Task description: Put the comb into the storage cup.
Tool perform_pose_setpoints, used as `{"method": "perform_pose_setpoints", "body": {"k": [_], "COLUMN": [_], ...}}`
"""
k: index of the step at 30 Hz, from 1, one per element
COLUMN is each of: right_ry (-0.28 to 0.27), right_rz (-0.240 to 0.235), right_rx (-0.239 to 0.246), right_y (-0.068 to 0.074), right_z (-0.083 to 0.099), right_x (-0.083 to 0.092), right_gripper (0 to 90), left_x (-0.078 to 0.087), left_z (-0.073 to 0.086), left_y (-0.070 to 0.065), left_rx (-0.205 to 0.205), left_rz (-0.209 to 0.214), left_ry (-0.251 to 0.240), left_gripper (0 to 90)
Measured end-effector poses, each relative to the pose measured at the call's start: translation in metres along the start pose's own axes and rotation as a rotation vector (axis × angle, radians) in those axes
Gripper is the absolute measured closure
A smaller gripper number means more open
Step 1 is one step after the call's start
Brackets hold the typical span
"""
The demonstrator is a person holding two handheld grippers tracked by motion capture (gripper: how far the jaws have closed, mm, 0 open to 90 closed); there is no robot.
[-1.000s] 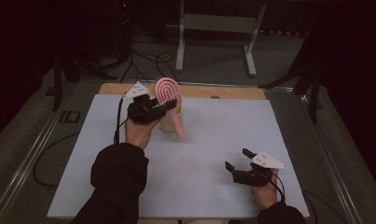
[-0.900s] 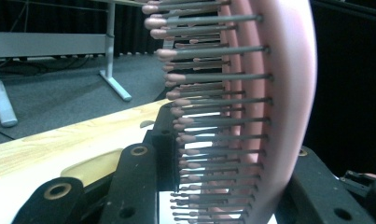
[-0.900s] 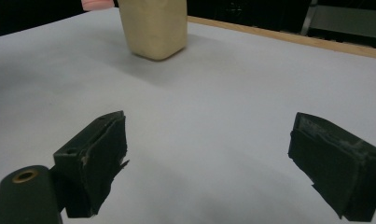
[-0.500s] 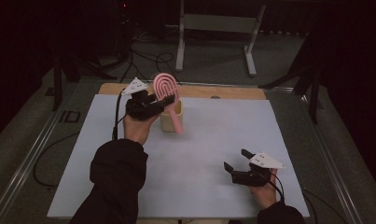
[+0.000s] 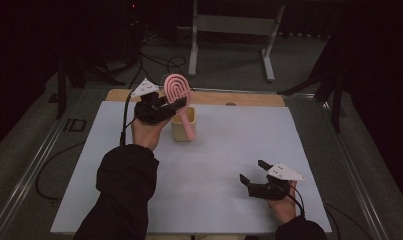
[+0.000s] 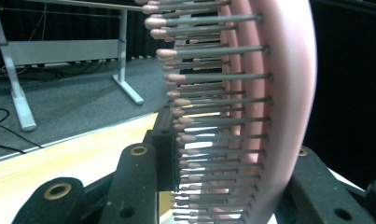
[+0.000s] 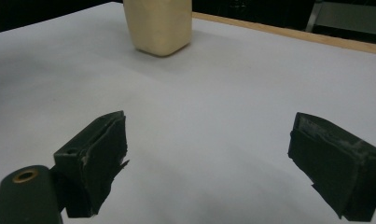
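Note:
A pink hairbrush (image 5: 178, 89) is held above the far left of the white table sheet (image 5: 214, 155), with my left gripper (image 5: 176, 104) shut on its head. Its handle (image 5: 189, 125) slants down across the right side of a beige cup (image 5: 178, 129); I cannot tell whether they touch. In the left gripper view the brush head (image 6: 274, 93) stands between the two black jaws of my left gripper (image 6: 223, 186), bristles pointing left. My right gripper (image 5: 252, 171) rests low at the near right, open. In its own view my right gripper (image 7: 213, 163) has nothing between its jaws and faces the cup (image 7: 157, 25).
The wooden table edge (image 5: 249, 98) shows beyond the white sheet. Behind the table stands a grey metal frame (image 5: 229, 25) on a carpeted floor with cables (image 5: 154, 62). Metal rails (image 5: 34, 170) run along the table's left side. A dark sleeve (image 5: 124, 190) comes in at the bottom left.
My left hand has lifted the brush slightly and shifted it a little left, so the handle now hangs over the cup's right side. My right gripper has stayed put.

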State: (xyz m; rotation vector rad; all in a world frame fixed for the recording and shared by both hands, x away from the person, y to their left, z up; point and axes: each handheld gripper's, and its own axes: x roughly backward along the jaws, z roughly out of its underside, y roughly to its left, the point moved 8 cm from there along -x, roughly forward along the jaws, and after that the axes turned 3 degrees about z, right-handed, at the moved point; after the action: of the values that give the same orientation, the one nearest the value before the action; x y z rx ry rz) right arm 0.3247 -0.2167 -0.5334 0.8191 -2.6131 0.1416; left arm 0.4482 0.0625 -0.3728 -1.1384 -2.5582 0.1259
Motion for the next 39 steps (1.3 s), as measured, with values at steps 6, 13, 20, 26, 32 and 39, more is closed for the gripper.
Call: {"method": "perform_pose_setpoints", "body": {"k": [6, 13, 20, 26, 32, 39], "right_ry": [0.002, 0.003, 0.003, 0.002, 0.003, 0.003], "right_rz": [-0.002, -0.004, -0.004, -0.005, -0.005, -0.007], "right_rx": [0.000, -0.001, 0.001, 0.001, -0.001, -0.001], "right_y": [0.000, 0.001, 0.000, 0.000, 0.001, 0.001], "right_z": [0.000, 0.000, 0.000, 0.000, 0.000, 0.000], "right_x": [0.000, 0.000, 0.000, 0.000, 0.000, 0.000], "right_gripper": [11.2, 11.2, 11.2, 11.2, 11.2, 11.2], "left_x": [-0.001, -0.001, 0.000, 0.000, 0.000, -0.002], "left_z": [-0.005, -0.011, -0.015, -0.019, -0.021, -0.021], "left_y": [0.002, 0.003, 0.006, 0.009, 0.013, 0.020], "left_rx": [-0.011, -0.018, -0.020, -0.025, -0.023, -0.012], "left_rz": [-0.008, -0.015, -0.025, -0.038, -0.050, -0.070], "left_ry": [0.003, -0.003, -0.005, -0.005, -0.005, -0.010], "left_gripper": [64.7, 64.7, 64.7, 64.7, 64.7, 64.7]}}
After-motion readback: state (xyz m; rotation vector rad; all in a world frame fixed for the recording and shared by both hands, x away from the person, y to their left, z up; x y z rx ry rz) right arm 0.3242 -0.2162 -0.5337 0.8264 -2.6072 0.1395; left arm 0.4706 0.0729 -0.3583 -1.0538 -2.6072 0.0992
